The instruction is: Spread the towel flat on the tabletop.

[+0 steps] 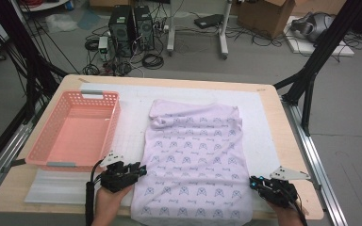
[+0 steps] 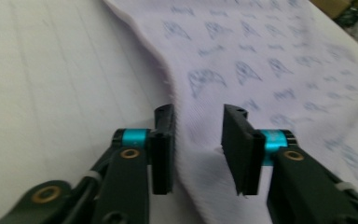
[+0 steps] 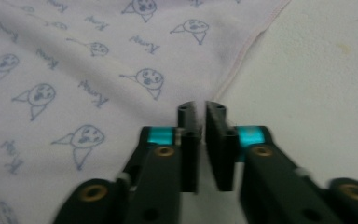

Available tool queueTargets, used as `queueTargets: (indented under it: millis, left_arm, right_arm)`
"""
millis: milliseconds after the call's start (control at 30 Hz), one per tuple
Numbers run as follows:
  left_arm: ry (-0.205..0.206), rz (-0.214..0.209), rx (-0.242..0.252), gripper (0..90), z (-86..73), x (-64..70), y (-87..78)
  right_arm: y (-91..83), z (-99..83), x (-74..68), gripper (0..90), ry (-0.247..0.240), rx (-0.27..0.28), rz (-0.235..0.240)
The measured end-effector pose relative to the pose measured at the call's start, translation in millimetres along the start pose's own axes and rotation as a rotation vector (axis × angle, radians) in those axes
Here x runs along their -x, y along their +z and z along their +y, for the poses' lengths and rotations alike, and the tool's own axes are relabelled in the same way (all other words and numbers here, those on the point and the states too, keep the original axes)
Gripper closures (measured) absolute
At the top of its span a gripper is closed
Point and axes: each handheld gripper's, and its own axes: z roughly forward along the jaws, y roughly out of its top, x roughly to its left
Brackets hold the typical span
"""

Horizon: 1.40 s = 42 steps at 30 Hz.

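At the near edge, the left gripper point(image 2: 198, 140) gapes wide over the cloth's point(image 1: 195, 155) left border, holding nothing. The right gripper point(image 3: 201, 140), jaws nearly closed, sits at its right hem; whether it pinches fabric is unclear. The pink basket point(image 1: 52, 136) lies far left.

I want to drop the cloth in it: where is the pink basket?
In the high view, the pink basket sits at the table's left, beside the printed cloth, beyond the left gripper.

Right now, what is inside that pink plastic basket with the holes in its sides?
Nothing that can be seen: the pink plastic lattice basket shows a bare pink floor in the high view. Its near wall hides a thin strip of floor just behind it.
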Motion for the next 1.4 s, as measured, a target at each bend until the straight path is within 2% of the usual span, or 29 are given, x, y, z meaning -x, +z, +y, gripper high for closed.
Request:
queueTargets:
  millis: [33, 133, 233, 267, 300, 333, 367, 400, 433, 467, 567, 667, 833, 867, 900, 933, 967, 1033, 1133, 1200, 1233, 1267, 1300, 1333, 1367, 1400]
  left_arm:
    - [0.005, -0.005, 0.005, 59.8, -3.1, 0.4, -3.6]
    - [0.005, -0.029, -0.006, 58.3, -9.6, -0.5, -12.6]
    - [0.004, -0.075, -0.028, 58.3, -14.7, -0.9, -17.1]
    - [0.01, -0.084, -0.047, 57.8, -16.4, 0.2, -16.9]
    - [0.021, -0.08, -0.035, 56.8, -18.8, 2.1, -17.6]
    - [0.023, -0.079, -0.031, 57.1, -20.7, 3.8, -17.7]
    - [0.033, -0.074, -0.034, 59.2, -22.5, 6.5, -17.3]
    - [0.077, -0.048, -0.035, 68.9, -24.6, 9.6, -17.0]
    - [0.112, -0.012, -0.038, 78.9, -25.3, 12.0, -17.2]
    - [0.102, -0.015, -0.048, 86.8, -24.1, 11.6, -17.5]
    - [0.092, 0.013, -0.057, 87.9, -24.6, 13.2, -23.0]
    - [0.059, -0.005, -0.049, 88.1, -31.2, 13.8, -36.6]
    - [0.08, -0.053, -0.07, 88.0, -47.0, 21.7, -53.5]
    - [0.088, -0.059, -0.06, 87.3, -48.0, 22.6, -54.5]
    - [0.1, -0.051, -0.04, 82.8, -47.3, 22.9, -54.3]
    - [0.102, -0.042, -0.024, 70.3, -44.9, 21.9, -53.0]
    - [0.093, -0.043, -0.006, 62.1, -42.0, 20.1, -50.8]
    - [0.075, -0.04, 0.016, 53.8, -34.4, 16.2, -44.9]
    - [0.051, -0.038, 0.025, 52.4, -24.1, 13.4, -31.9]
    - [0.047, -0.037, 0.001, 52.5, -20.5, 12.7, -20.1]
    - [0.047, -0.038, -0.02, 53.4, -20.8, 13.0, -13.9]
    - [0.068, -0.023, -0.003, 55.6, -22.7, 15.5, -11.3]
    - [0.089, -0.018, -0.007, 62.1, -24.5, 17.9, -9.9]
    - [0.128, 0.012, -0.004, 68.4, -26.4, 21.5, -9.9]
    - [0.16, 0.035, -0.009, 79.0, -27.8, 24.0, -10.7]
    - [0.148, 0.031, -0.016, 86.9, -27.9, 24.0, -11.9]
  right_arm:
    - [-1.6, -0.7, 0.6, 70.3, 0.018, 0.002, 0.015]
    - [-5.5, -4.0, 0.5, 63.6, 0.031, 0.011, 0.046]
    - [-6.7, -7.5, -3.7, 58.5, 0.031, 0.015, 0.078]
    - [-6.1, -8.7, -6.1, 58.1, 0.024, 0.01, 0.083]
    - [-5.2, -9.8, -8.5, 57.7, 0.011, -0.003, 0.08]
    - [-5.4, -10.7, -11.3, 58.7, -0.005, 0.001, 0.062]
    - [-5.8, -10.5, -13.1, 63.7, -0.019, -0.004, 0.047]
    - [-6.2, -10.4, -14.6, 74.4, -0.043, -0.011, 0.024]
    - [-7.2, -10.6, -14.8, 87.8, -0.049, -0.014, 0.036]
    - [-7.3, -11.3, -14.4, 87.6, -0.036, -0.016, 0.056]
    - [-10.9, -13.7, -12.1, 88.7, -0.03, -0.017, 0.069]
    - [-20.5, -21.6, -7.4, 89.0, -0.018, -0.014, 0.102]
    - [-36.4, -31.6, -7.2, 89.0, -0.015, -0.015, 0.154]
    - [-38.3, -31.8, -8.4, 88.7, -0.021, -0.014, 0.157]
    - [-38.6, -31.2, -9.3, 86.1, -0.022, -0.01, 0.162]
    - [-38.1, -30.0, -10.1, 75.6, -0.022, -0.007, 0.158]
    - [-36.8, -28.4, -10.9, 66.3, -0.01, 0.002, 0.142]
    - [-34.4, -24.3, -10.4, 63.5, 0.006, 0.023, 0.137]
    - [-27.4, -15.2, -9.7, 60.1, 0.004, 0.036, 0.081]
    - [-19.2, -10.0, -9.7, 59.6, 0.023, 0.03, 0.039]
    - [-14.1, -8.2, -9.3, 59.6, 0.02, 0.032, 0.032]
    - [-9.2, -7.0, -10.2, 60.1, 0.025, 0.029, 0.023]
    - [-4.7, -6.3, -11.7, 61.2, 0.024, 0.013, 0.018]
    - [-0.8, -6.5, -14.1, 63.4, 0.01, -0.004, 0.007]
    - [-0.9, -7.6, -17.2, 70.9, -0.012, 0.005, -0.026]
    - [-2.0, -8.5, -17.6, 85.7, -0.014, 0.006, -0.024]
